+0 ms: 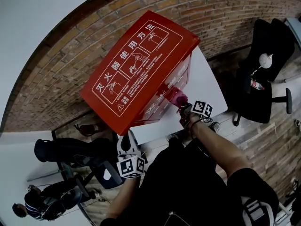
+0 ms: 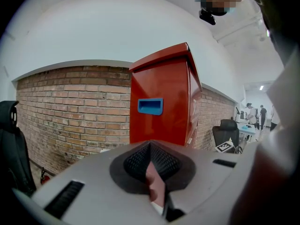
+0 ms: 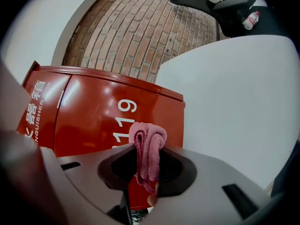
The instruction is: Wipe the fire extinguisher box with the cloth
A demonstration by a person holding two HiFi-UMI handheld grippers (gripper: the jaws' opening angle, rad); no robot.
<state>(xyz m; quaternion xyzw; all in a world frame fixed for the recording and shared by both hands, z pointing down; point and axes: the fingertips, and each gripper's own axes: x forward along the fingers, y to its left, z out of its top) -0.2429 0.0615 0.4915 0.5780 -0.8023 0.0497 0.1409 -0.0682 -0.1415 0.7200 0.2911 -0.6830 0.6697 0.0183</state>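
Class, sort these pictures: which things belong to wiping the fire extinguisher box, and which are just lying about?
For the job: fire extinguisher box; pink cloth, clamped in the right gripper.
Lying about: black office chair; plastic bottle; brick wall.

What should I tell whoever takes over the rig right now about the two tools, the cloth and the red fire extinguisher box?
Right tool: shut on the pink cloth, whose folded end sticks out. It is held at the front of the fire extinguisher box, by the 119 print; contact cannot be confirmed.
Left tool: shut and empty, held back from the box, facing the side with the blue handle.
Done: the cloth is gripped and at the box. How much has been wiped cannot be told.
Left: wipe the front, then the top and sides.
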